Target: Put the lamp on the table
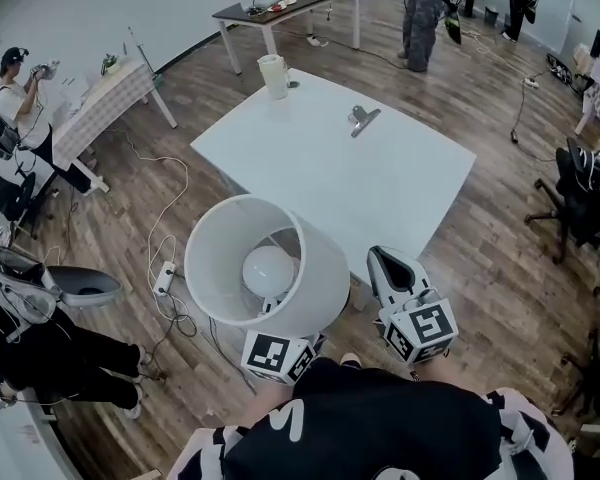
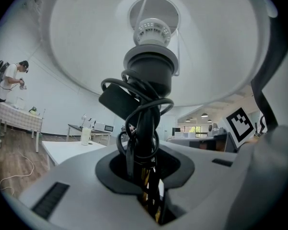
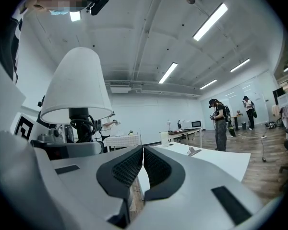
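Holding the lamp (image 1: pixel 265 268) upright short of the counter (image 1: pixel 380 188), my left hand-held gripper (image 2: pixel 146 176) pinches its cord-wrapped stem (image 2: pixel 143 128); right hand-held gripper (image 3: pixel 143 164) pressed together, empty. Advise lowering level, base fully past the edge.

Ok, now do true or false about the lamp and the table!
1. The left tool grips the lamp by its stem. True.
2. The lamp stands on the table. False: the tool holds it up, off the table.
3. The right tool is shut and holds nothing. True.
4. Nothing lies on the table. False: a cup and a clip are on it.
5. The lamp has no bulb. False: a white bulb sits inside the shade.
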{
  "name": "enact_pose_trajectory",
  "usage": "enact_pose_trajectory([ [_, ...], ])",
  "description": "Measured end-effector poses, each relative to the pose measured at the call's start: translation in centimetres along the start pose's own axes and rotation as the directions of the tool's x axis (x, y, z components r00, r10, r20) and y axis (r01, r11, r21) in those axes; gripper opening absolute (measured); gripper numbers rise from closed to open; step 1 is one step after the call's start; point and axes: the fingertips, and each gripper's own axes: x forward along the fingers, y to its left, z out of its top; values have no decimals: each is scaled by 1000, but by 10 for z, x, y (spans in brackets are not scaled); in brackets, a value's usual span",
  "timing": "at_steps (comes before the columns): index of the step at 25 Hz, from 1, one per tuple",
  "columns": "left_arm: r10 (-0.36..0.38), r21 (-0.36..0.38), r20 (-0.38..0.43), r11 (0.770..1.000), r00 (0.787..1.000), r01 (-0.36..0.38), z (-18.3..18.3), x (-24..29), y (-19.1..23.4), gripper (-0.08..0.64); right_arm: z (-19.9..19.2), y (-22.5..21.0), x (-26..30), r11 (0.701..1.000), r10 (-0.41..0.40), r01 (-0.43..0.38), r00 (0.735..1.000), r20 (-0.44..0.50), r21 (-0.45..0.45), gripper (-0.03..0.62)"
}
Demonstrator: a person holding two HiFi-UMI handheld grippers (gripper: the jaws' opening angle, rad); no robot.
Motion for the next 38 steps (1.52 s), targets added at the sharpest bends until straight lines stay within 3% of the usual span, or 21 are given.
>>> enact_pose_trajectory([
  [15, 21, 0, -15, 1000, 1000, -21, -6, 17, 15, 80, -8, -10, 24, 999, 30, -30, 999, -11, 19, 20],
  [28, -69, -4, -26, 998, 997, 69, -2, 105, 93, 80, -4, -54, 126, 999, -44, 44, 999, -21, 20, 20],
  [38, -176, -3, -68, 984, 982, 176, -1, 183, 160, 80, 1, -89, 216, 990, -131, 132, 991, -24, 42, 20],
])
